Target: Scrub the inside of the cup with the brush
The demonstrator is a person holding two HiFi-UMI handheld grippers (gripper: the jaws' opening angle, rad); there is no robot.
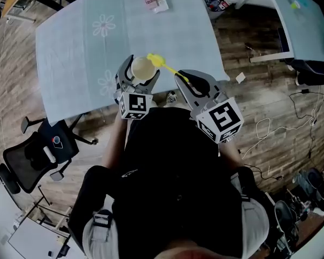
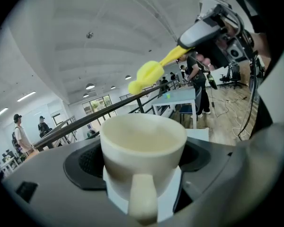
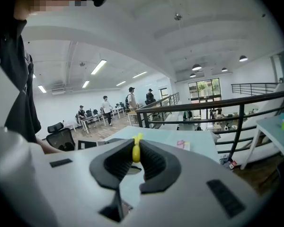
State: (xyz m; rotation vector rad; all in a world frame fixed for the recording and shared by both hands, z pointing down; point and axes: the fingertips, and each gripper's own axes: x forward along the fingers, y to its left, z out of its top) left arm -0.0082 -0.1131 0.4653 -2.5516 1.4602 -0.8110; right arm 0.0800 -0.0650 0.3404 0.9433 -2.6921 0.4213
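Note:
A cream cup [image 1: 142, 68] with a handle [image 2: 143, 201] sits upright between the jaws of my left gripper [image 1: 140, 72], which is shut on it above the table's near edge. The cup's inside [image 2: 141, 136] looks empty. My right gripper [image 1: 188, 80] is shut on the thin handle of a yellow brush [image 3: 136, 151]. The brush head [image 1: 155, 60] hovers just right of the cup's rim, outside the cup. In the left gripper view the brush head [image 2: 147, 76] hangs above and behind the cup.
A pale blue table [image 1: 75, 53] with flower prints stretches ahead; a small pink and white packet [image 1: 155, 2] lies at its far side. A black office chair [image 1: 35, 155] stands at lower left. Cables [image 1: 264, 128] lie on the wooden floor at right.

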